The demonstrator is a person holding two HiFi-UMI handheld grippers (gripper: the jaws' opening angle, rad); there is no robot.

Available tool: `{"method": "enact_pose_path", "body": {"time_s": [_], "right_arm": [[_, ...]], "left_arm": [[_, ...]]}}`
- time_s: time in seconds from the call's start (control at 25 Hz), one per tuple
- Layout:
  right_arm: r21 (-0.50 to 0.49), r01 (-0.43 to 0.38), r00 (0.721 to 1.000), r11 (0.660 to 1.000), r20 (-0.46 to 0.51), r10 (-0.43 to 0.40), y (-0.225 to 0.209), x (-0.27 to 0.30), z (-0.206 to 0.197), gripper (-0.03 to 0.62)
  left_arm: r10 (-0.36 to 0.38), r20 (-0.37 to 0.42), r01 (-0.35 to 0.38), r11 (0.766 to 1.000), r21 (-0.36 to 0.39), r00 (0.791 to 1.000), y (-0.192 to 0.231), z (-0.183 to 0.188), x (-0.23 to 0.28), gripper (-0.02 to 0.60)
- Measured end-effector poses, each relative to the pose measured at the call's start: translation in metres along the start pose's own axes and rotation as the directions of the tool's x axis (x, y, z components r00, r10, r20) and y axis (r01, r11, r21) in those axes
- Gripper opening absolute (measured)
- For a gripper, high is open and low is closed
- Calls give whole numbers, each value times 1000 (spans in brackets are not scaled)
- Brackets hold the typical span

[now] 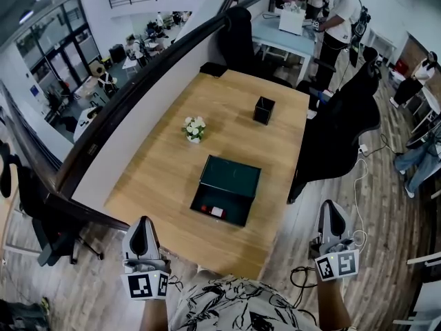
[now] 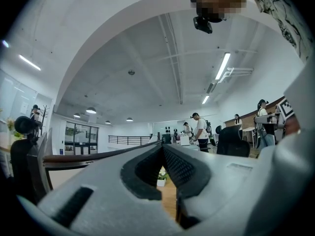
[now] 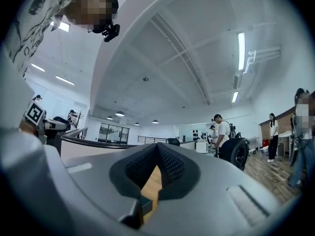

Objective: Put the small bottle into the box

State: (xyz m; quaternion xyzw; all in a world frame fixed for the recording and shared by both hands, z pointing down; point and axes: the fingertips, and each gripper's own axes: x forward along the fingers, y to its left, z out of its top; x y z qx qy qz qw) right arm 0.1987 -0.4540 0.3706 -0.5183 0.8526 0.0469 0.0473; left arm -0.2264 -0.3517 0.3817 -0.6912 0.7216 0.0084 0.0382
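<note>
With the left gripper [image 1: 144, 223] and right gripper [image 1: 331, 207] both pressed together (empty), a careless reach could have jolted the small red-and-white bottle [image 1: 217, 212] in the mid-frame dark green box [image 1: 231, 174].

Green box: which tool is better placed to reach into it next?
Left, slightly. The left tool hangs at the table's near edge, closer to the green box; the right tool is out beside the table, over floor. Both are shut, empty.

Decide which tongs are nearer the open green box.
Left. The left tongs hover at the near edge of the table, left of the green box; the right tongs hang beyond the table's right side.
</note>
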Motion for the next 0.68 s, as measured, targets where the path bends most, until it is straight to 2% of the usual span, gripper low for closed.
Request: {"method": "enact_pose_path", "body": {"time_s": [0.68], "right_arm": [[11,-19,999,1000,-27,20,10,8,-15,3]], "left_arm": [[-9,-8,9,1000,-6,1000,-4,-3,2,3]]}}
